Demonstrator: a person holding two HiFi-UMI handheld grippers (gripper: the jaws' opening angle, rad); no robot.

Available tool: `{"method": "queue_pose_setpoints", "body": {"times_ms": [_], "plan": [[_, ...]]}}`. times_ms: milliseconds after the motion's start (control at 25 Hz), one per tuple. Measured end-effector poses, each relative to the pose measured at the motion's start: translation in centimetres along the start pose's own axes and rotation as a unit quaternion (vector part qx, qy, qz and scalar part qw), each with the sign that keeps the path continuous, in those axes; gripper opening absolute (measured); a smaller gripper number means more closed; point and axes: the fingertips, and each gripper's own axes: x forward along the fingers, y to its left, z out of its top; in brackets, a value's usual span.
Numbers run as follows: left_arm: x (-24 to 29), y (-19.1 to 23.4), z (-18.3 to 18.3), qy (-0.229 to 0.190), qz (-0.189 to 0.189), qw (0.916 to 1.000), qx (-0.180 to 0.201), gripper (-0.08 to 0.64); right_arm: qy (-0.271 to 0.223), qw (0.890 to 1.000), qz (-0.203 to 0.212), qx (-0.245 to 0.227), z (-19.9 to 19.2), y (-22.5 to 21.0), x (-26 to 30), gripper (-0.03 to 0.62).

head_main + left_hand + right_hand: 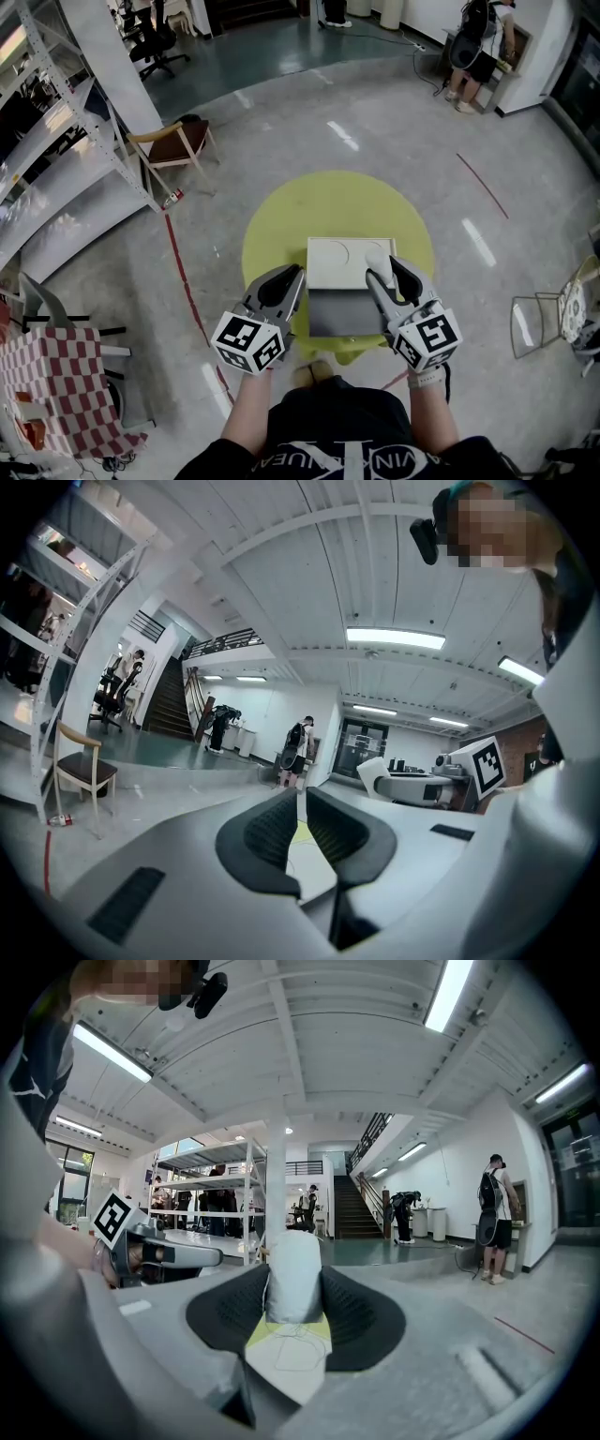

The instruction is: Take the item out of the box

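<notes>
An open box sits on the round yellow table (pixel 281 225), its white lid (pixel 339 262) folded back and its grey base (pixel 341 313) toward me. My right gripper (pixel 380 273) (pixel 294 1302) is at the box's right side, shut on a white rounded item (pixel 293 1274) (pixel 377 257) held upright between the pads. My left gripper (pixel 292 279) (pixel 300 825) hangs at the box's left edge, its jaws almost together with nothing between them. The inside of the base looks plain grey.
A wooden chair (pixel 174 142) and a metal shelving rack (pixel 66 159) stand to the left. A checkered cloth (pixel 47 384) lies at the lower left, a wire chair (pixel 555 317) at the right. A person (pixel 480 47) stands far back.
</notes>
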Motion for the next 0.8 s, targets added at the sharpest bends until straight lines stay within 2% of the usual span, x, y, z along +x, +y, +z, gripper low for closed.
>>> {"method": "queue_pose_setpoints", "body": {"times_ms": [800], "plan": [[-0.9,-0.9,0.7,-0.010,-0.002,0.9999,0.005,0.033,-0.009,1.000,-0.007,-0.001,0.7,0.4,-1.1,0.170]]}}
